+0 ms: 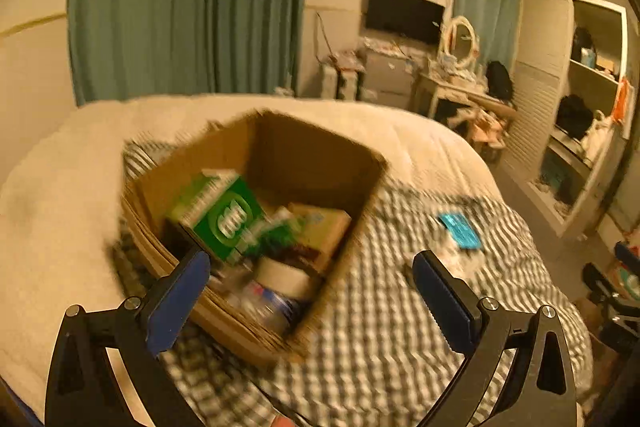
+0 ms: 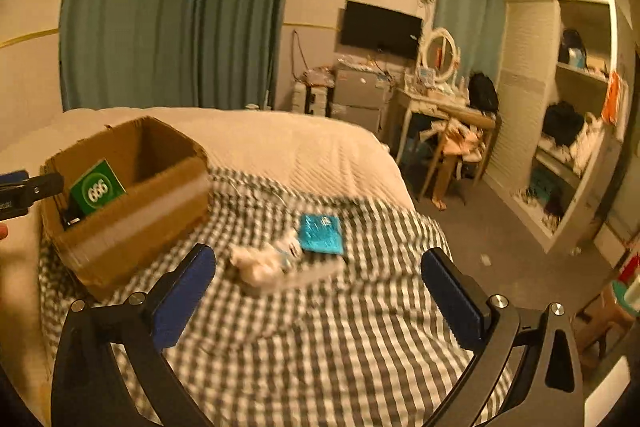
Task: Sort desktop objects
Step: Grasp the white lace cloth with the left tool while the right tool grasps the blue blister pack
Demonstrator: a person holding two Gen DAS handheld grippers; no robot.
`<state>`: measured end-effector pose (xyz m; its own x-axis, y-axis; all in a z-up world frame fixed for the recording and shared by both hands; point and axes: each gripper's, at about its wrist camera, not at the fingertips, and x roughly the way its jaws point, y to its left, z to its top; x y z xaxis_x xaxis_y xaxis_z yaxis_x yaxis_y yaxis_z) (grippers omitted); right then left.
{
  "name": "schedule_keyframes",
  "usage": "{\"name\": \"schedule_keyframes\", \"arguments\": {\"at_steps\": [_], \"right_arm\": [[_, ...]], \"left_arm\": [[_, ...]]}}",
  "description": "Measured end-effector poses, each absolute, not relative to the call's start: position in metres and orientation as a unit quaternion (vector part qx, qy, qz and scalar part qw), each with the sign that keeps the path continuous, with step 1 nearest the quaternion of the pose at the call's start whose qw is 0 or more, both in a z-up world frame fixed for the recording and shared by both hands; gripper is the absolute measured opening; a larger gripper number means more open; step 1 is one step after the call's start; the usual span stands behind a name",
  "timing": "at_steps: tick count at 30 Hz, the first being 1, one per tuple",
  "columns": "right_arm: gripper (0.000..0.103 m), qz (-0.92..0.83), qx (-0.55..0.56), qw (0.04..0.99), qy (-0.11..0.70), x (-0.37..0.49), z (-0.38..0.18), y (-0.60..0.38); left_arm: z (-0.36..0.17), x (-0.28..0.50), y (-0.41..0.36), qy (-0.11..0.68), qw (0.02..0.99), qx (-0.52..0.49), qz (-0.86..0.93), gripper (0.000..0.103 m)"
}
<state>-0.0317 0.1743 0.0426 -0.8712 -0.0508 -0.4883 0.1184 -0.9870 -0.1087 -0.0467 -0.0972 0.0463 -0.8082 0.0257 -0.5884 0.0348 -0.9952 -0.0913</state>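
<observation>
Most of the sorting looks done: in the left wrist view the cardboard box [image 1: 256, 227] sits at centre frame on the checked cloth [image 1: 400, 307], already holding a green carton [image 1: 224, 211], a tan packet [image 1: 324, 227] and a white-capped bottle [image 1: 276, 291]. Your left gripper [image 1: 312, 291] hangs over the box's near corner, fingers spread wide and carrying nothing. In the right wrist view, your right gripper [image 2: 318, 291] is likewise wide apart and empty, low in the frame. What remains, as far as shows, lies just ahead of it at centre: a teal packet [image 2: 322, 233] and a crumpled white item [image 2: 260, 263] touching it, both outside the box [image 2: 132, 203] at left.
</observation>
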Motion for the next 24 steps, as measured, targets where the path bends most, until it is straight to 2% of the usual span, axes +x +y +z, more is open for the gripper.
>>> {"name": "schedule_keyframes", "arguments": {"at_steps": [7, 13, 24], "right_arm": [[0.103, -0.956, 0.290, 0.049, -0.017, -0.047, 0.006, 0.230], [0.103, -0.956, 0.284, 0.074, -0.029, -0.077, -0.005, 0.237], [0.103, -0.942, 0.306, 0.082, -0.113, -0.151, -0.053, 0.260]], "left_arm": [[0.029, -0.042, -0.065, 0.035, -0.049, 0.318, -0.946, 0.103], [0.005, -0.054, -0.022, 0.031, -0.082, 0.340, -0.936, 0.103], [-0.063, -0.127, 0.077, -0.031, -0.106, 0.331, -0.937, 0.103]]}}
